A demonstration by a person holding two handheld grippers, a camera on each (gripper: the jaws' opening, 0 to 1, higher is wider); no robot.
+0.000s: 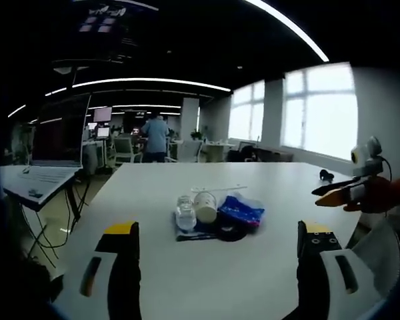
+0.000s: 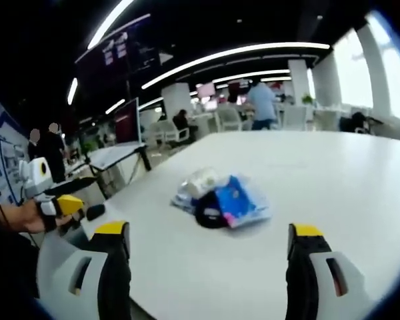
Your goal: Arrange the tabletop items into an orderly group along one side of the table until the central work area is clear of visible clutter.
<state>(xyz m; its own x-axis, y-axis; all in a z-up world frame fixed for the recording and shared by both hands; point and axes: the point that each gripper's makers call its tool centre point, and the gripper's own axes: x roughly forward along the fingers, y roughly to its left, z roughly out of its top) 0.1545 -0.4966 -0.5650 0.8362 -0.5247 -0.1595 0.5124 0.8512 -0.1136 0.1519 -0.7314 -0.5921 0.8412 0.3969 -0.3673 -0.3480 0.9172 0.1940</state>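
I hold my left gripper (image 1: 217,257) over the near edge of the white table (image 1: 273,180), its jaws spread wide with nothing between them. My right gripper (image 2: 207,260) is likewise agape and empty. Ahead of both, mid-table, sits a small huddle of clutter: a clear plastic bottle (image 1: 185,212), a white cup (image 1: 205,206) lying on its side, a blue packet (image 1: 241,209) and a black tape roll (image 1: 231,229) (all touching or nearly so). A laptop (image 1: 53,150) stands on a stand beside the table.
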